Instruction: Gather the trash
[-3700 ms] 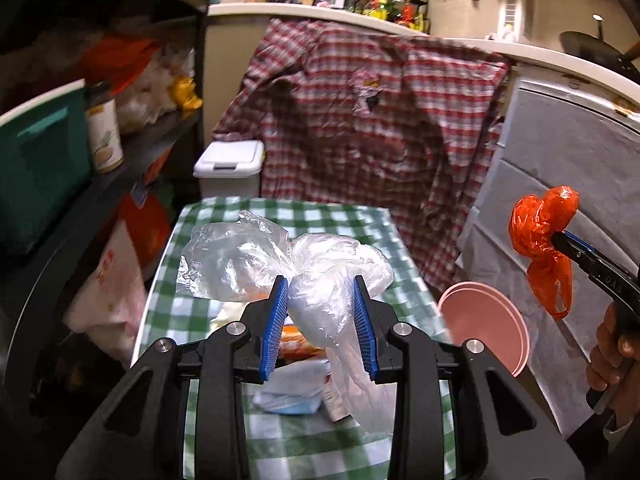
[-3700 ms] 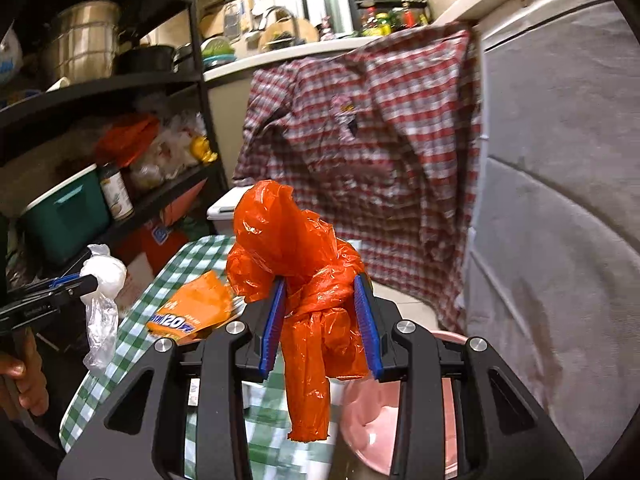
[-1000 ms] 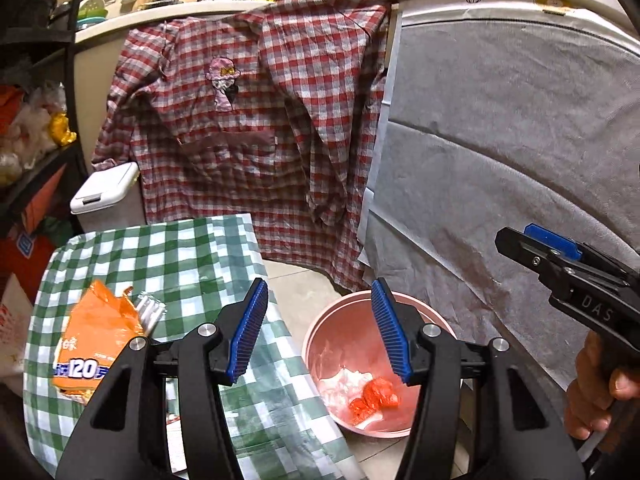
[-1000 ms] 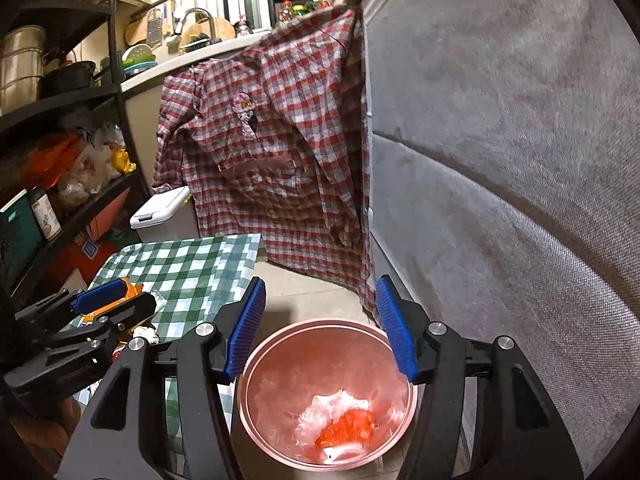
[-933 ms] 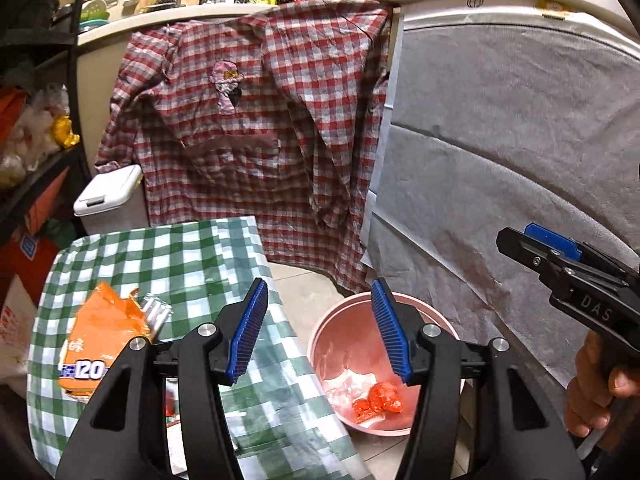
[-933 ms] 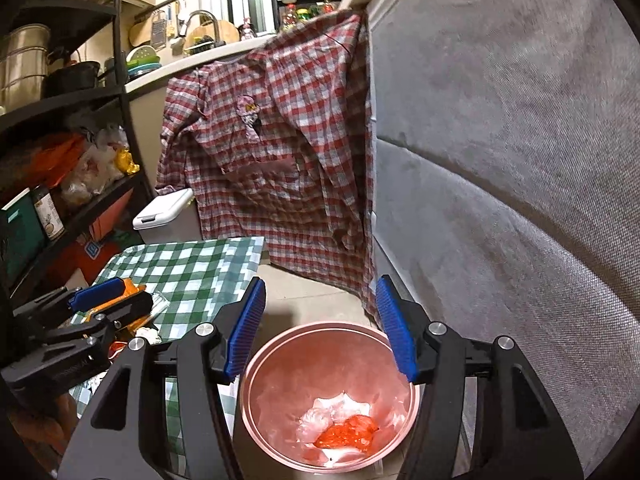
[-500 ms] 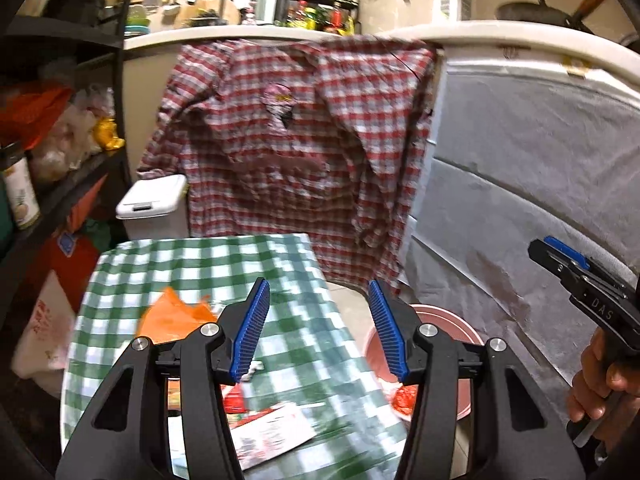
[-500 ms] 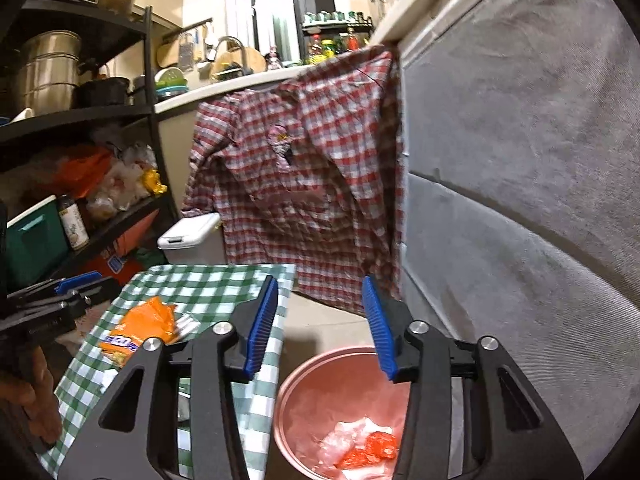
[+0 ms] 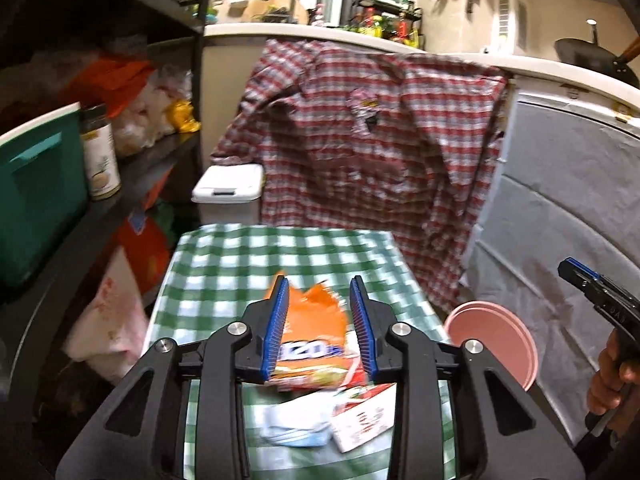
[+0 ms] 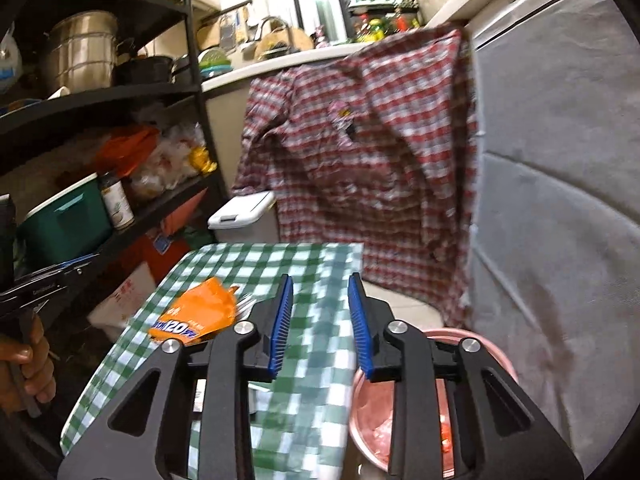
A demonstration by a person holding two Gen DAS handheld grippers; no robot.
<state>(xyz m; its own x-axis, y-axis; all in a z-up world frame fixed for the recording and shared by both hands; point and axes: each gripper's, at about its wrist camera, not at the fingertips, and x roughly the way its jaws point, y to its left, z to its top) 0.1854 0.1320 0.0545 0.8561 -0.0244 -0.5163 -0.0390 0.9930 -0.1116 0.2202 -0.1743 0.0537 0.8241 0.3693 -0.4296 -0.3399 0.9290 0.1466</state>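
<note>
Since a second ago, both grippers have left the pink bin (image 9: 494,332) and now face the table (image 9: 240,256). The clear bag and knotted orange bag held earlier lie inside the bin, glimpsed as pale and red scraps in the right wrist view.

The left gripper (image 9: 320,328) has just been closing; its blue ribbed pads stand narrow and apart, with nothing pinched. Through the gap shows the orange packet (image 9: 310,340), crinkled foil with a torn, jagged top, lying flat on the cloth beyond. Whether the pads touch it cannot be told, as the picture is blurred. Nearer the camera lie a white wrapper (image 9: 294,424) and a red-and-white carton (image 9: 362,416), just beside each other.

The right gripper (image 10: 320,328) has also just been closing and is narrow and empty, hovering over bare green-and-white checked cloth near the table's right edge. The packet (image 10: 196,316) lies to its left.

The table is a narrow rectangle with soft draped edges. The round, smooth plastic bin sits on the floor just off its right side, against a grey fabric-covered wall. A red plaid shirt (image 9: 372,148) hangs beyond the far edge, a white lidded box (image 9: 230,184) sits at the far left corner, and dark cluttered shelves (image 10: 100,96) crowd the left side.
</note>
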